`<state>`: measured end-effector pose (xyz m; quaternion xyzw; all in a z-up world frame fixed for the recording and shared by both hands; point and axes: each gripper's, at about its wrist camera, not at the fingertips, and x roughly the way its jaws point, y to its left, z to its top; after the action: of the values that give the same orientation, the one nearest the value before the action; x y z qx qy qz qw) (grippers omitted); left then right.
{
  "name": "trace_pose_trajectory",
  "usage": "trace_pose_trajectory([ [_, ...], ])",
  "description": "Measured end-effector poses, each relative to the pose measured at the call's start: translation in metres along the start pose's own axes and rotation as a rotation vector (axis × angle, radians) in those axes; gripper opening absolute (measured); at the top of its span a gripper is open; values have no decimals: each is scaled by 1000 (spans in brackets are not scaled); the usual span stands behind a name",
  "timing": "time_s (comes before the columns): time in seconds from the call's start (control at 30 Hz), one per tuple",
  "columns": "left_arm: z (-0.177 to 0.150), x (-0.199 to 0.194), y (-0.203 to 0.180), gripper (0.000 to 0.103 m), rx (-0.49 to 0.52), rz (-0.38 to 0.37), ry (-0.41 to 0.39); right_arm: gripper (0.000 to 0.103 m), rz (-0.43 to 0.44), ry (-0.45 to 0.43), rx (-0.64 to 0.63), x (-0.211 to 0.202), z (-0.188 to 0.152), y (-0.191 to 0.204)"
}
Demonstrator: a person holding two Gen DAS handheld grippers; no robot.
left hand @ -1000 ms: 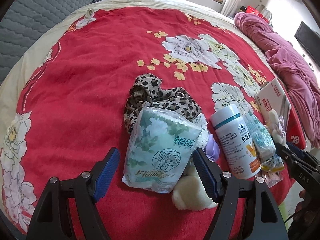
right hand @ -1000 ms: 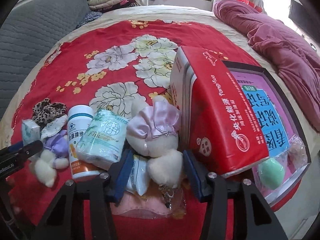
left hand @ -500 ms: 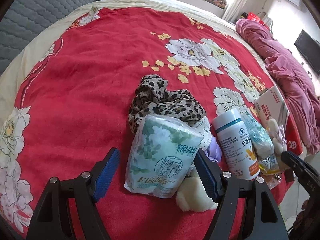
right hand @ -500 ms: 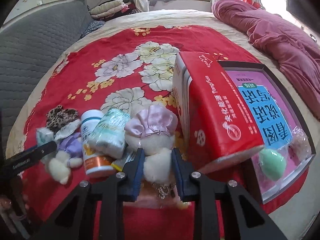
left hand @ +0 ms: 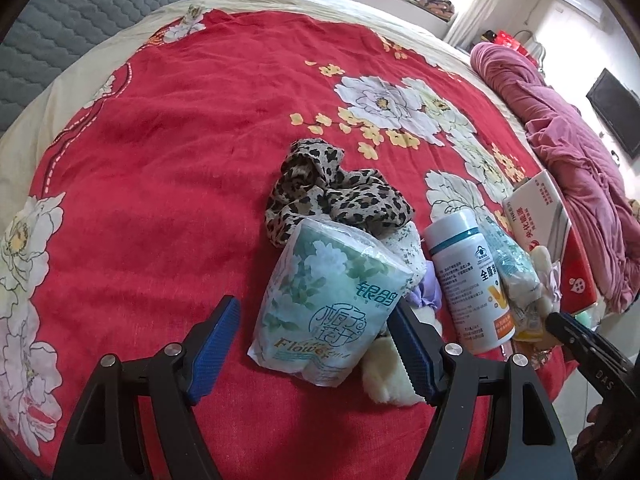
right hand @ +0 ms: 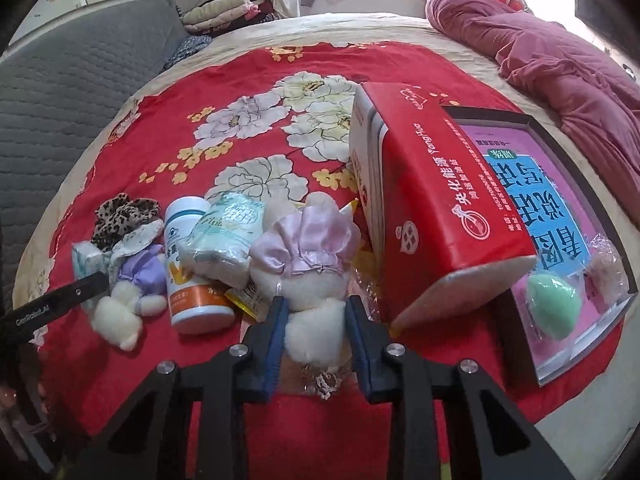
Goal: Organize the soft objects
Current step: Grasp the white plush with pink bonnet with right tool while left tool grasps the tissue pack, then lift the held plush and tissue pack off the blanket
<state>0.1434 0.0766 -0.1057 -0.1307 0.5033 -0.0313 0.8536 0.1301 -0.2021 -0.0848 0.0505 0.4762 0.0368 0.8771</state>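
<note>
— Right gripper (right hand: 314,322), what does it hold?
— It is closed on the plush toy (right hand: 316,280), its blue pads pressing the white body from both sides, on the red bedspread (right hand: 248,80).
— And the left gripper (left hand: 314,346)?
— It is spread wide, gripping nothing; the tissue pack (left hand: 326,304) lies between its fingers.
— Other things?
— First the red box (right hand: 432,208) just right of the toy, then the leopard scarf (left hand: 332,196) behind the pack, then the white bottle (left hand: 468,280) to its right.

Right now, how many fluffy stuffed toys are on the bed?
2. One with a pink bow is in the right claw; one in purple lies left of the white bottle. Others may be hidden.
</note>
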Motion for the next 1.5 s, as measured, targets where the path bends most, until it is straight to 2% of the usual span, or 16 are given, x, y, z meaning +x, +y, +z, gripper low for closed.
trace_pose_trajectory([
  [0.07,-1,1,-1,77,5,-1,1,31,-5,-9,4,2,0,-1],
  [0.13,-1,2,-2,68,5,-15,8,31,-9,5,6,6,1,-2],
  [0.43,-1,-6,-3,58,12,-43,-11,27,29,-37,11,-13,4,-5],
  [0.97,5,-53,-18,58,49,-62,-90,27,66,-113,-13,-47,18,5],
  [1.5,11,-96,-89,58,189,-94,-154,27,82,-204,-14,-95,26,-2],
])
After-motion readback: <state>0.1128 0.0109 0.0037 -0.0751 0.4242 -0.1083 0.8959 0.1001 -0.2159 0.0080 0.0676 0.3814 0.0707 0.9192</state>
